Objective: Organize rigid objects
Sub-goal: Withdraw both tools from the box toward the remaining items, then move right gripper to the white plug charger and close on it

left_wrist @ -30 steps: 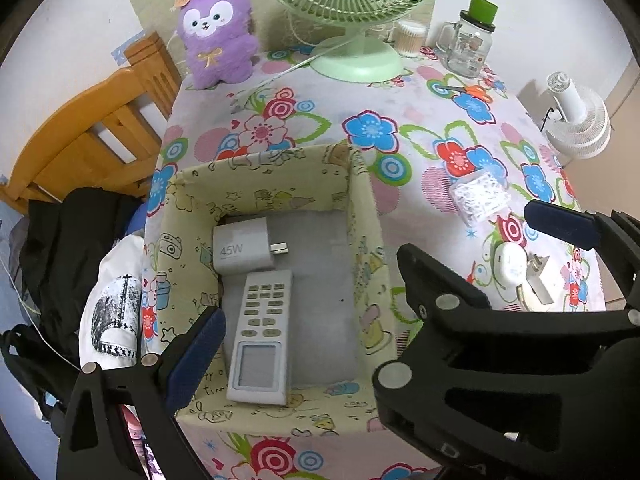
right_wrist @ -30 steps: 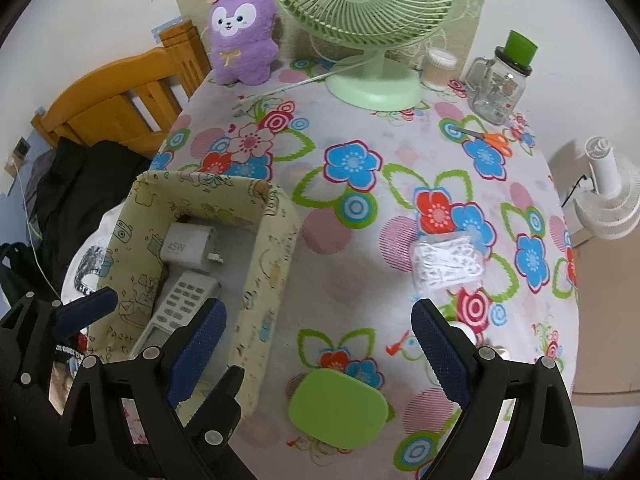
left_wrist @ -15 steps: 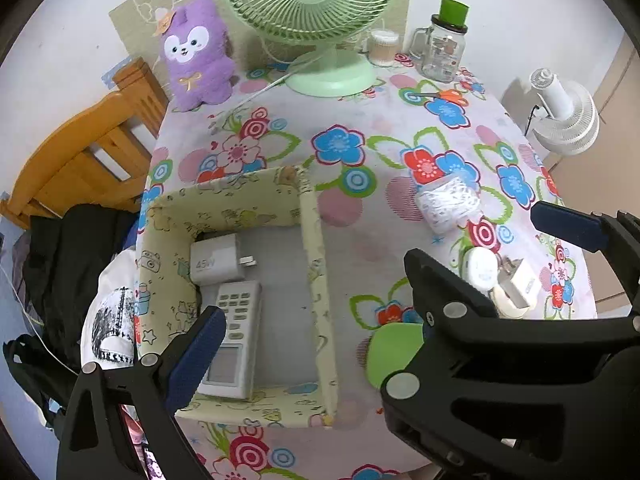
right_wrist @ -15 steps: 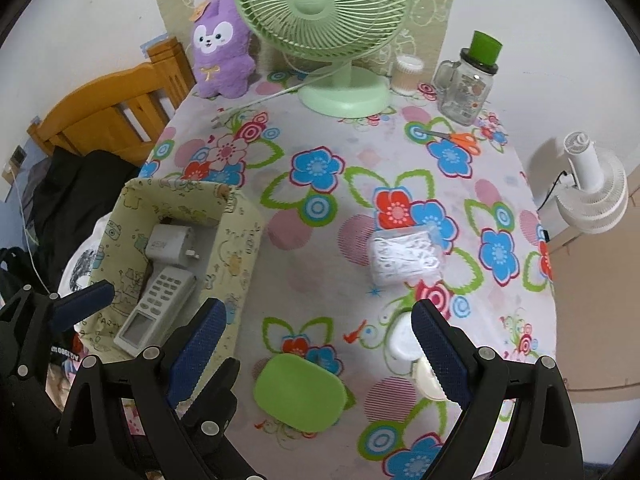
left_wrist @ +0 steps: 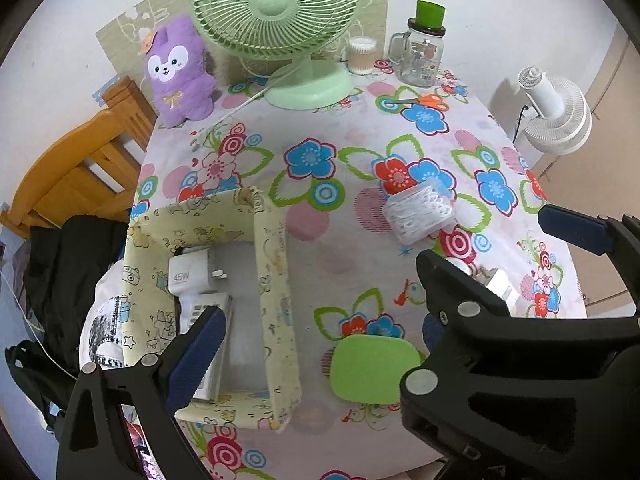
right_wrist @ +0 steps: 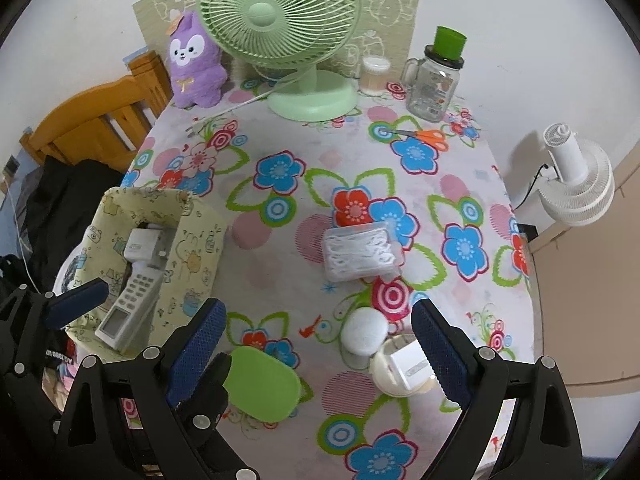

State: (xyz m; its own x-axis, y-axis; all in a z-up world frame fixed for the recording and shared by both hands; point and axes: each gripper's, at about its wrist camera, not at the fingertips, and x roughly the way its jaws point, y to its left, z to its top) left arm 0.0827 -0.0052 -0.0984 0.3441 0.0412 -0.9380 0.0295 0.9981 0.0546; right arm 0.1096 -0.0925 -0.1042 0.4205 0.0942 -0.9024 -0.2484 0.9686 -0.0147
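**A:** Which piece looks easiest to take, and how will it handle?

**B:** I'd judge the green lidded case (right_wrist: 262, 384): flat, rounded, probably light hard plastic with a smooth, rather slippery top. It lies on the flowered tablecloth (right_wrist: 280, 240), just beside the fabric storage bin (right_wrist: 196, 256) and almost under the right gripper (right_wrist: 318, 334). Pinch it across the short side, low on the edges.

**A:** And the gripper itself?

**B:** Its jaws are spread wide with nothing between them. The left gripper (left_wrist: 316, 312) shows one blue pad (left_wrist: 198, 354) over the bin and a second blade toward the table's middle; the gap looks wide and empty, so I read it as spread too.

**A:** Count the rest.

**B:** On the cloth: one green case, one clear box of white floss picks (right_wrist: 360, 254), stiff but thin-walled, so squeeze gently; one white round-topped gadget (right_wrist: 366, 336); one white plug adapter (right_wrist: 408, 366) resting on a round cream piece, small and smooth. That makes four loose items. In the bin already: one 45W charger (left_wrist: 188, 272) and one remote control (right_wrist: 130, 310).

**A:** Further out?

**B:** One green desk fan (right_wrist: 280, 32), one purple plush (right_wrist: 196, 68), one glass mug jar (right_wrist: 436, 80), one pair of orange scissors (right_wrist: 424, 135), one white fan (right_wrist: 576, 184) off the table.
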